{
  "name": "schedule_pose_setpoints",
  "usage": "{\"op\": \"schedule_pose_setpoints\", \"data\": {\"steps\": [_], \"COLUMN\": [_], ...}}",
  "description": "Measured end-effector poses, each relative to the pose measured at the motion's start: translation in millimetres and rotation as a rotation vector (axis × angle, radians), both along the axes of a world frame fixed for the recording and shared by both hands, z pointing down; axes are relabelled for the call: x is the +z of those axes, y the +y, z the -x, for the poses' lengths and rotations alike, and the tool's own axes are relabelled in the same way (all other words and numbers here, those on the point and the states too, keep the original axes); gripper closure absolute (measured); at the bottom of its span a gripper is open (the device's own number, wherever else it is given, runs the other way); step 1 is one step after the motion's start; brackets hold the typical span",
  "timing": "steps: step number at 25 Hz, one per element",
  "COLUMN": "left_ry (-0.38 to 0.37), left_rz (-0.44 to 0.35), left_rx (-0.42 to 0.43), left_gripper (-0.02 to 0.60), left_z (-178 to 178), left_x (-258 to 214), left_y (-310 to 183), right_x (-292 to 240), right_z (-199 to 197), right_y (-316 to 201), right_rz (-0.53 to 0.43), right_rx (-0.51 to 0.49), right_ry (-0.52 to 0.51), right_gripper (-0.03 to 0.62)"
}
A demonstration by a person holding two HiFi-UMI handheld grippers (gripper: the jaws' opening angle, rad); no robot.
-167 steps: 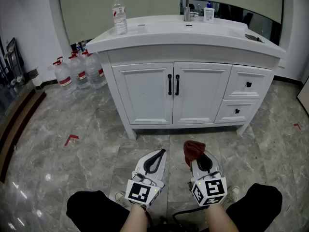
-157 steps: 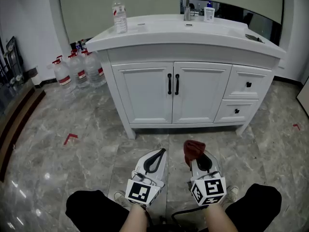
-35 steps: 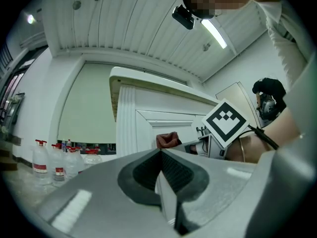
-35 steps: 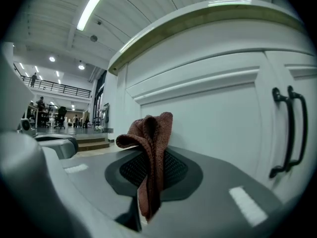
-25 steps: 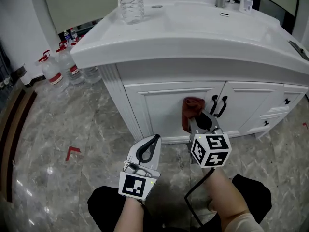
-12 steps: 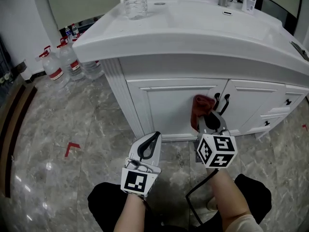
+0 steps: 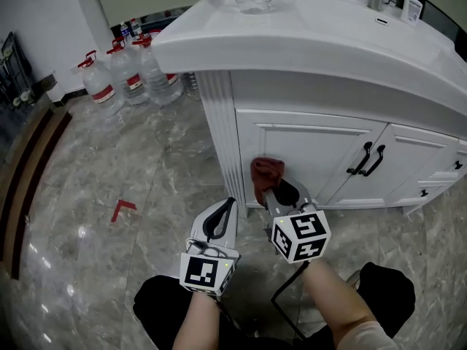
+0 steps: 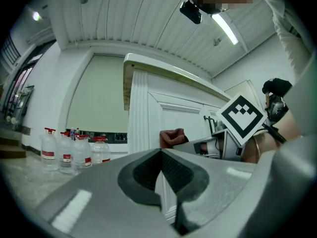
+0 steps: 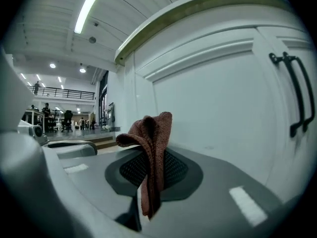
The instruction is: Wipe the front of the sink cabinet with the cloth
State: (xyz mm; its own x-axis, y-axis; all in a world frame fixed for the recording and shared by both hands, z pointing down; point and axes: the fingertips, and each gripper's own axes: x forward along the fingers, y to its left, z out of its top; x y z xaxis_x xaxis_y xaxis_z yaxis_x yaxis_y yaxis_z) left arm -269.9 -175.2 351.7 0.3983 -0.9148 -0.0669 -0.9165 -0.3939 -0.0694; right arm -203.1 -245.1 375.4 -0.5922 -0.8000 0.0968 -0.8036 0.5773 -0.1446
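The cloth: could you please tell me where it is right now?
In the head view the cloth is clamped in the right gripper, low at the left edge of the left cabinet door, beside the fluted corner post.

No wording or number can be read anywhere; the marks are listed below. Water jugs (image 7: 99,93), grouped on the floor (image 7: 80,173) past the left end of the bench (image 7: 321,35): each has a red band label with pale print, too small to read in the head view or the left gripper view. Pump bottle (image 7: 413,7) at the back of the bench: any print is too small to tell. Floor mark (image 7: 122,210) — a red L-shaped corner, no lettering legible. Left cube (image 7: 201,273) on the left gripper (image 7: 229,204) and right cube (image 7: 300,236) on the right gripper (image 7: 276,189) — black-and-white square marker patterns, not script.
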Motion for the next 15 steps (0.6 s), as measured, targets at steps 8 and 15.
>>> {"op": "schedule_pose_setpoints", "data": {"steps": [8,15], "left_ry": [0.007,0.018], "left_rz": [0.027,0.029], "left_rx": [-0.032,0.0], "left_gripper": [0.581,0.581], "left_z": [24.4,8.9], "left_x": [12.7,15.5], "left_y": [-1.3,-8.0], "right_x": [32.7,35.8], "right_z": [46.9,27.9], "right_y": [-3.8,-11.7], "right_rz": [0.072,0.06], "right_rx": [-0.032,0.001], "right_ry": [-0.01,0.02], "right_gripper": [0.516,0.514]}}
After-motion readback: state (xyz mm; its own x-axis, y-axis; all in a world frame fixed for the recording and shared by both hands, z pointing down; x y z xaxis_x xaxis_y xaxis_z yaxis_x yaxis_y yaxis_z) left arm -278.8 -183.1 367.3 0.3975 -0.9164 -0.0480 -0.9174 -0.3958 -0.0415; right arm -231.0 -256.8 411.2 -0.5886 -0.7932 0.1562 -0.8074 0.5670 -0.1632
